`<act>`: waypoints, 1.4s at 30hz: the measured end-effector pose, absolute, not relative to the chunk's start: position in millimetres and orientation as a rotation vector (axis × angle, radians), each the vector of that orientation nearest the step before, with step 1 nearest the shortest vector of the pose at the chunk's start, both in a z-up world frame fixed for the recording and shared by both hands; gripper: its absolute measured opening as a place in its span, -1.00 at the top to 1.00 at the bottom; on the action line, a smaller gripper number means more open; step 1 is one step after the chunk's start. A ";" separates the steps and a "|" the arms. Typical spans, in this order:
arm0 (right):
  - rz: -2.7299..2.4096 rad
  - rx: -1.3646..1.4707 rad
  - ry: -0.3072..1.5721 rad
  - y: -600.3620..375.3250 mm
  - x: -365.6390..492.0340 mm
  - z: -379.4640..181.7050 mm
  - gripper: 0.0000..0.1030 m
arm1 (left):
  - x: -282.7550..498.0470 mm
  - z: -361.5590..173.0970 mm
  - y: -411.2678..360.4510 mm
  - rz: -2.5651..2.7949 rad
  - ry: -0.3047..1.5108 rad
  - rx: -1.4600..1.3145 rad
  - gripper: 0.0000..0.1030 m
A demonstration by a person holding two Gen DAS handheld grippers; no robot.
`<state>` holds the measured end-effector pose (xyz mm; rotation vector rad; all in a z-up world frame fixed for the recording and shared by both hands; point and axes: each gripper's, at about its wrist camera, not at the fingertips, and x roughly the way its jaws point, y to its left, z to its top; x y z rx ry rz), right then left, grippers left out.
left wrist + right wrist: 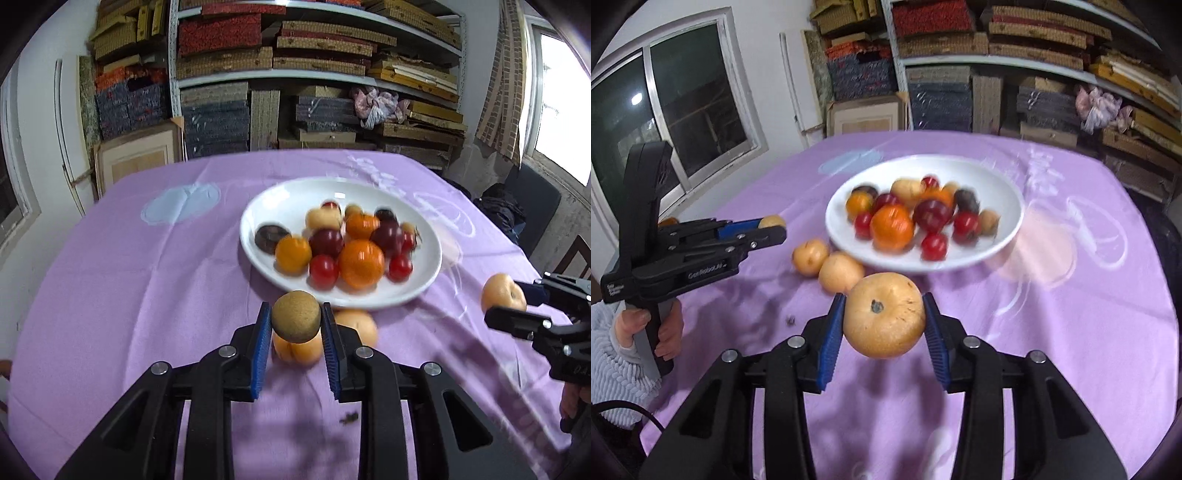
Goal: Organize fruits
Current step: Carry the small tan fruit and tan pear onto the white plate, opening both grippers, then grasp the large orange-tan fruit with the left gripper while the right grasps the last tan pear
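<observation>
Purple tablecloth (147, 280), white plate (424, 280) already loaded with mixed fruit; storage shelves behind.

Left gripper (295, 332) clamped tight on a small brown fruit (296, 316), held above the cloth. Right gripper (884, 325) closed on a yellow pear (884, 315), also off the cloth. Two pale fruits (827, 264) lie just beside the plate rim. Judged mostly done: four pieces left to plate.

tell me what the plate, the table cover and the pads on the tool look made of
Plate: probably glazed ceramic, being glossy white with a soft highlight; melamine is possible. Table cover: woven cloth, matte lilac with creases and faint printed shapes. Pads on the right tool: likely ribbed blue rubber or soft plastic.
</observation>
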<state>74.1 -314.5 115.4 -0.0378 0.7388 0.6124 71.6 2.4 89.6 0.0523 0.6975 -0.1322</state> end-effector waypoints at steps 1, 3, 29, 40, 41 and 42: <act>0.595 -0.027 0.707 -317.6 85.0 131.5 0.21 | 80.6 104.0 -0.1 -0.127 0.678 0.060 0.48; 0.567 0.010 0.651 -323.7 107.9 155.8 0.21 | 101.7 125.8 -2.7 -0.125 0.655 0.045 0.48; 0.613 0.065 0.560 -290.1 185.2 150.6 -0.31 | 229.1 69.8 23.4 -0.078 0.852 -0.071 0.23; 0.648 0.035 0.568 -307.1 72.1 129.9 -0.76 | 112.6 54.1 25.0 -0.039 0.797 0.034 -0.31; 0.639 0.046 0.597 -308.8 70.4 118.4 -0.76 | 107.5 46.5 23.6 -0.035 0.800 0.037 -0.31; 0.631 0.054 0.627 -309.4 69.9 107.4 -0.76 | 102.4 42.5 23.8 -0.036 0.788 0.027 -0.32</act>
